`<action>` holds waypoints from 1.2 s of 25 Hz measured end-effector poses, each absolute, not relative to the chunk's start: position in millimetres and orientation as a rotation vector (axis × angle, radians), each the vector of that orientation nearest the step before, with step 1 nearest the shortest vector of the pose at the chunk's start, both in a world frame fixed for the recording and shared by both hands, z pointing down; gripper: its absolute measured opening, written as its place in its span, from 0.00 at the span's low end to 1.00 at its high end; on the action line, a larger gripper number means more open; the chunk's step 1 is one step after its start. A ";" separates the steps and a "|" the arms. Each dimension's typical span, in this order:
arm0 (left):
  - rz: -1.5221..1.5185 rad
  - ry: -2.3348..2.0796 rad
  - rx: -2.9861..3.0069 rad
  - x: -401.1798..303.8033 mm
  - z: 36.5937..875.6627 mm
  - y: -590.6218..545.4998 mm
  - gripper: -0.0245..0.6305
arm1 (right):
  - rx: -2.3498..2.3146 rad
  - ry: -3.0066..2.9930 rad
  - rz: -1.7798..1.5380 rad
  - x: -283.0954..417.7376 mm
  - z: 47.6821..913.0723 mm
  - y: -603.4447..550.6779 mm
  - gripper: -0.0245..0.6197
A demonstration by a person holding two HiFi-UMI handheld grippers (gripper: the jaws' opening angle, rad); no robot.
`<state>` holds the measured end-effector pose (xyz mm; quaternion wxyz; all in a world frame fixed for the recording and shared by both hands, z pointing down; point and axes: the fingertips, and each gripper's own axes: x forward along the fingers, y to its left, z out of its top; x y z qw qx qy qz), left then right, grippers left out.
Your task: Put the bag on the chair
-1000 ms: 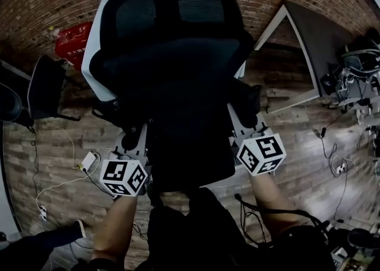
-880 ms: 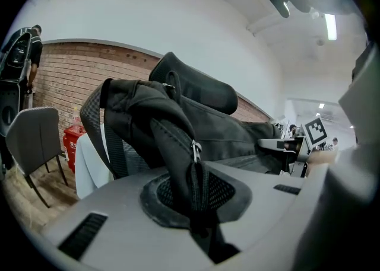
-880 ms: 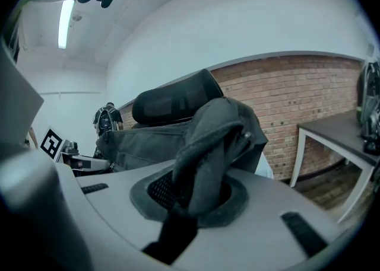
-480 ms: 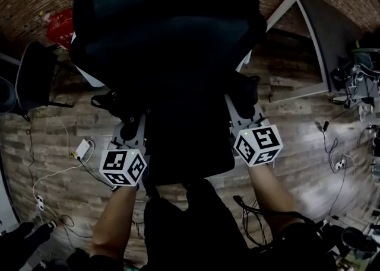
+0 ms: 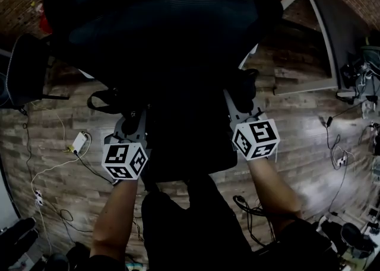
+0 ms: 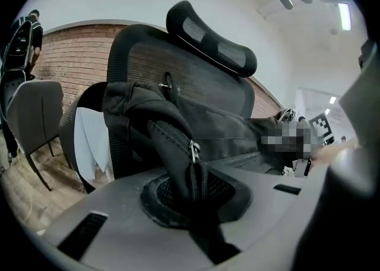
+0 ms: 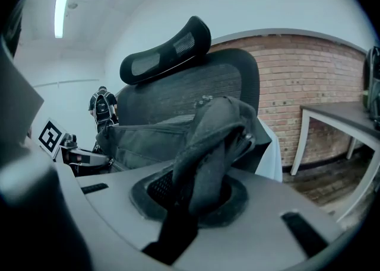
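A black bag [image 5: 189,139] hangs between my two grippers, right in front of a black mesh office chair [image 5: 160,21] with a headrest [image 6: 211,35]. My left gripper [image 5: 134,126] is shut on a fold of the bag beside a zipper [image 6: 192,148]. On the other side, my right gripper [image 5: 238,102] is shut on a thick fold of the bag [image 7: 205,145]. In both gripper views the bag's body stretches across the chair's backrest [image 7: 178,95]. The chair's seat is hidden under the bag in the head view.
A grey side chair [image 5: 24,77] stands at the left. At the right is a white-framed table [image 5: 314,44]. Cables and a power strip [image 5: 78,143] lie on the wooden floor. A red object [image 5: 43,24] sits by the brick wall. A person [image 7: 102,107] stands far back.
The chair has grown larger and fills the top of the head view. Both grippers have moved forward toward it with the bag still clamped.
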<state>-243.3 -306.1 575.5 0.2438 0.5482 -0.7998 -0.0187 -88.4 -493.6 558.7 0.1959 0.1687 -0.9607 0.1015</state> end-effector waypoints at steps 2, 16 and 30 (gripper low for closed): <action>-0.038 -2.178 1.488 -244.1 588.6 -306.4 0.10 | 0.462 -2.682 0.281 -90.4 571.7 -494.6 0.14; 0.061 -2.120 1.485 -246.9 666.9 -308.9 0.10 | 0.457 -2.630 0.295 -99.4 649.5 -498.1 0.14; 0.108 -2.105 1.391 -242.3 727.0 -305.0 0.09 | 0.435 -2.608 0.324 -95.2 708.2 -494.9 0.14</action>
